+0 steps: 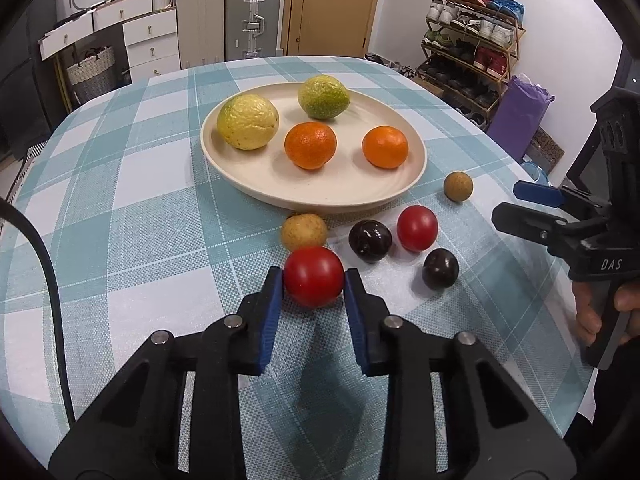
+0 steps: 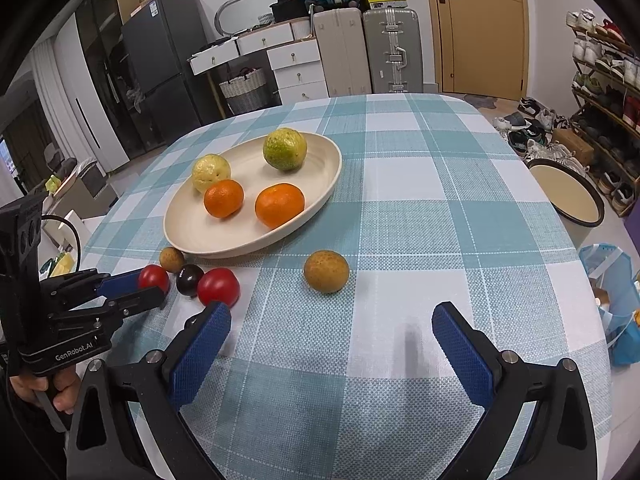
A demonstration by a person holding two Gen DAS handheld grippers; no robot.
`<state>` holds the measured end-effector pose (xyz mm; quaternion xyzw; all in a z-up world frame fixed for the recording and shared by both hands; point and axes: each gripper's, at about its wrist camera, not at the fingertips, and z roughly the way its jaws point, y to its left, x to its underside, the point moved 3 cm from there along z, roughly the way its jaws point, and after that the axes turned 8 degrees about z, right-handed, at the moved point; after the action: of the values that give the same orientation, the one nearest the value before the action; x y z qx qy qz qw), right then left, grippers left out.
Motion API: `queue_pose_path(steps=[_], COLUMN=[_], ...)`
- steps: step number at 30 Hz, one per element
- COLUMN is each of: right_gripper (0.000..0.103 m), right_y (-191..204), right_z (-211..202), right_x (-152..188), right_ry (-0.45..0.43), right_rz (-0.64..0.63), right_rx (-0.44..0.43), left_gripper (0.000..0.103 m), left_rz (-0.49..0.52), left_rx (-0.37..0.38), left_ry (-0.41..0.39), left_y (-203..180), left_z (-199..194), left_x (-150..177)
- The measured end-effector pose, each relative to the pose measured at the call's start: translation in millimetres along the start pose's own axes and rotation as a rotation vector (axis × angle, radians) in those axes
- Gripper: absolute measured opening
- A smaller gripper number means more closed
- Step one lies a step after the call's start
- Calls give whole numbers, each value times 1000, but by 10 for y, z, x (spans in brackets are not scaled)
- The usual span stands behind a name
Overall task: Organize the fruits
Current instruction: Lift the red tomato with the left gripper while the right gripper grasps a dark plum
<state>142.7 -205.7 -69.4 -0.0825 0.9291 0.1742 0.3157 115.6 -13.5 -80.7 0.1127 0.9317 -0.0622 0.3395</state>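
Observation:
My left gripper (image 1: 314, 280) is shut on a red tomato (image 1: 313, 276) low over the checked tablecloth; it also shows in the right wrist view (image 2: 154, 286). A cream plate (image 1: 256, 184) holds a yellow citrus (image 1: 247, 121), a green citrus (image 1: 323, 97) and two oranges (image 1: 310, 145). In front of the plate lie a tan fruit (image 1: 304, 231), two dark fruits (image 1: 369, 240), a second red tomato (image 1: 417, 228) and a small brown fruit (image 1: 458, 186). My right gripper (image 2: 331, 322) is open and empty, with the brown fruit (image 2: 326, 271) just beyond its fingertips.
The table edge curves off at left and right. A shoe rack (image 1: 472, 44) and purple bag (image 1: 520, 116) stand to the right. Suitcases (image 1: 252, 20) and drawers stand behind. A round stool (image 2: 568, 196) and blue bag (image 2: 616, 300) sit right of the table.

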Motion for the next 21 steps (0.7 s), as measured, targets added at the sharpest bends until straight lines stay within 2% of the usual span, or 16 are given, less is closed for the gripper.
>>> queue_pose_path(steps=[7,12,14,18,21], right_gripper=[103,101,86,83,74], right_y=[2,181,287,464,569], right_z=[38,22,23,46,64], right_x=[32,87,112,186,232], right_ry=[28,33,41,57,75], right_rz=[25,-5,-38,-92,-128], right_rx=[-47,-137,-148,-165,-178], left_gripper=[28,28,28,28,28], left_rz=[-11,-24,-25,-21,-11], left_rx=[15,24,22,24,21], left_ry=[-13,-40,-49,-59,-71], left_y=[15,31,34,18,-6], left_z=[-37,-113,-140,-188,-222], left_x=[17,46,53,61,52])
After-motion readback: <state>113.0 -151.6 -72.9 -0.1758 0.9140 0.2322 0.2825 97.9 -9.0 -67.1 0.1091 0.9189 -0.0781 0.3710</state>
